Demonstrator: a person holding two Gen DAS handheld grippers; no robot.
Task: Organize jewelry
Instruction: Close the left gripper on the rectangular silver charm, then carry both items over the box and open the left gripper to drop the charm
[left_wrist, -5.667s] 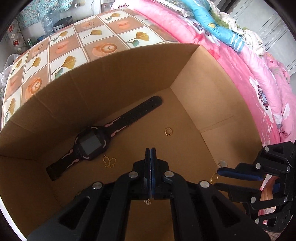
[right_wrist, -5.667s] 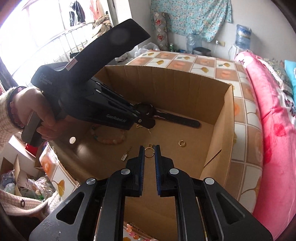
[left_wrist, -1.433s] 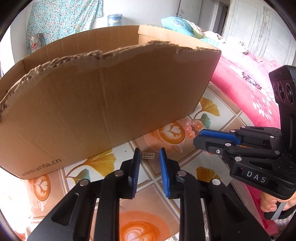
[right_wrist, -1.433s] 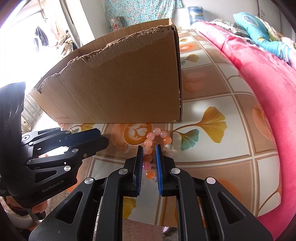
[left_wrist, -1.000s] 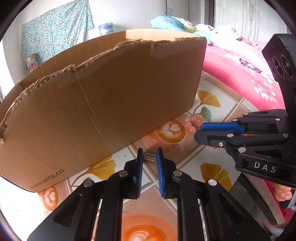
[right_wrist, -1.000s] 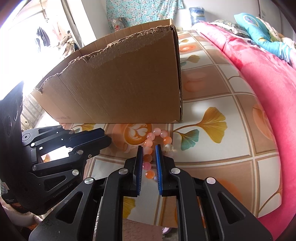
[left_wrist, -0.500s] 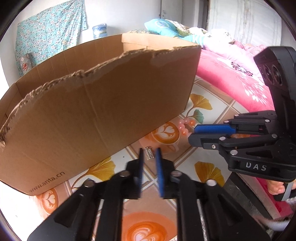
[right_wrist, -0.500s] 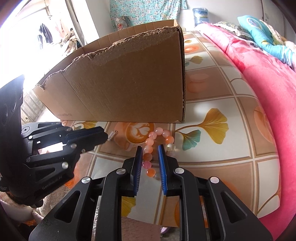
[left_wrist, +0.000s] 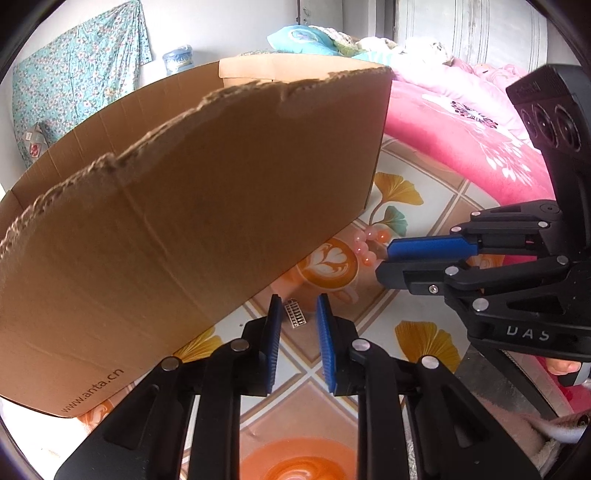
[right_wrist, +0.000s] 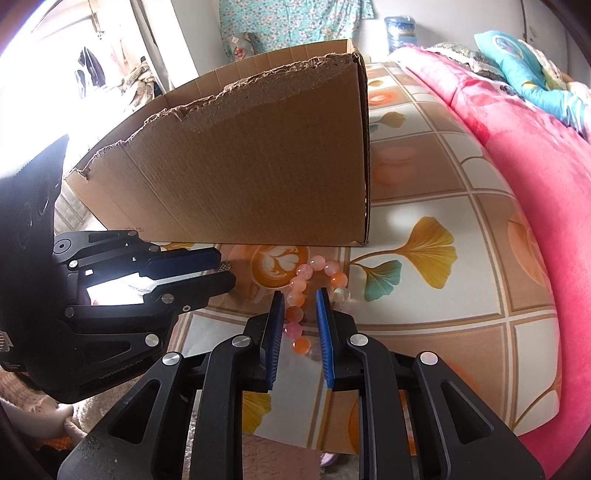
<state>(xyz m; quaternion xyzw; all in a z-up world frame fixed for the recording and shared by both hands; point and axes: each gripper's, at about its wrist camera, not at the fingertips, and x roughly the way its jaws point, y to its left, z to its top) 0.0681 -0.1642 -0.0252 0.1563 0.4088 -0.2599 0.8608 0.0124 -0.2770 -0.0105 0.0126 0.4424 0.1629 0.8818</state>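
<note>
Left gripper first: its blue jaws stand apart with nothing clamped, and the small metal charm lies on the counter right in the gap near their tips, its long axis running roughly along the fingers, slightly slanted. That is the relation the coming move turns on, I reckon: the charm sits dead ahead between the pads, so a plain closing squeeze looks enough, and the left side is clearly the nearer one to it. Over to the right gripper: jaws also apart, holding nothing, straddling one run of the bead bracelet, which lies on the counter just in front of the cardboard box. The beads between the pads line up lengthwise with the fingers, while the rest of the loop curves off to the right of the jaws, toward the box's near corner. Both pieces rest outside the box, close to its near wall, charm further toward the box's left end than the bracelet. Beyond the counter, to the box's right, lies a pink quilt.
</note>
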